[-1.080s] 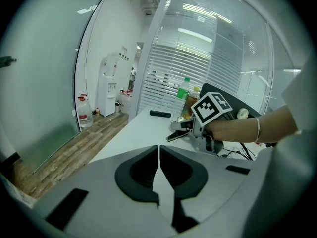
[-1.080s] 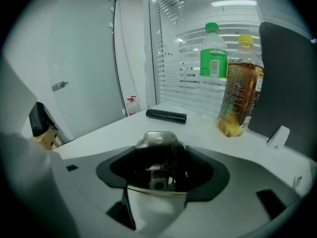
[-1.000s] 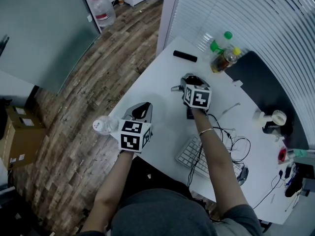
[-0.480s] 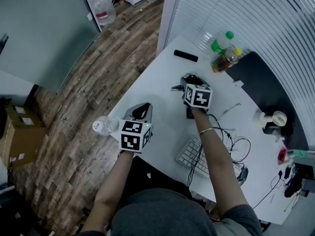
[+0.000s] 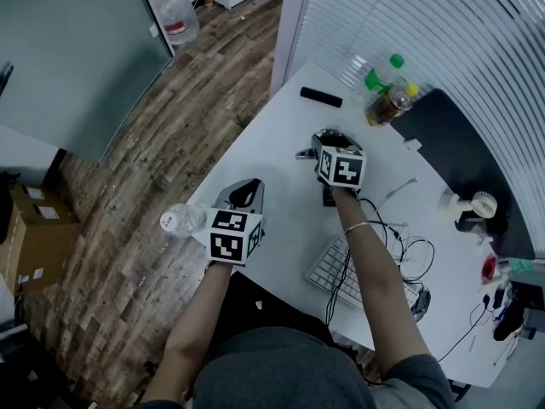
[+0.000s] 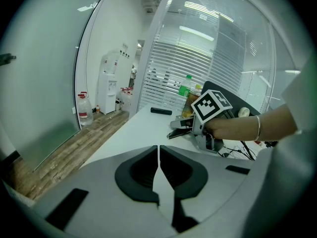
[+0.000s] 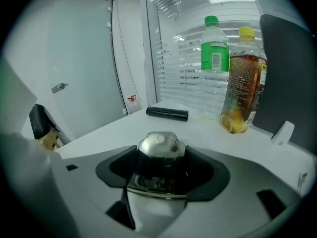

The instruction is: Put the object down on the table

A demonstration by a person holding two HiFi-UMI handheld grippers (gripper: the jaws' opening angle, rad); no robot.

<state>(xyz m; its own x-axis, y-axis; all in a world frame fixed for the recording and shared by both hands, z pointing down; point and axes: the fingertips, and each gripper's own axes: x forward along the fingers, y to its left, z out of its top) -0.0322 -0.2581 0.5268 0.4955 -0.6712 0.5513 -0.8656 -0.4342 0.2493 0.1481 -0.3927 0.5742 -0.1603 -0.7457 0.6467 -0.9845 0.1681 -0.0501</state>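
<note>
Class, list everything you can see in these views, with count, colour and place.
table: one, white, centre of head view
green-capped bottle: one, clear, table's far edge
yellow-capped bottle: one, amber, beside it
bar: one, black, left of bottles
keyboard: one, white, table's near edge
water jug: one, clear, on floor
silvery object: one, gripped over the table
left gripper: one, grey, shut, empty
right gripper: one, grey, shut on silvery object

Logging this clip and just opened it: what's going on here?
A person holds a gripper in each hand over a white table. The right gripper is shut on a small shiny metal object, not released yet. The left gripper is shut with nothing in it. Two bottles and a black bar sit farther back.
</note>
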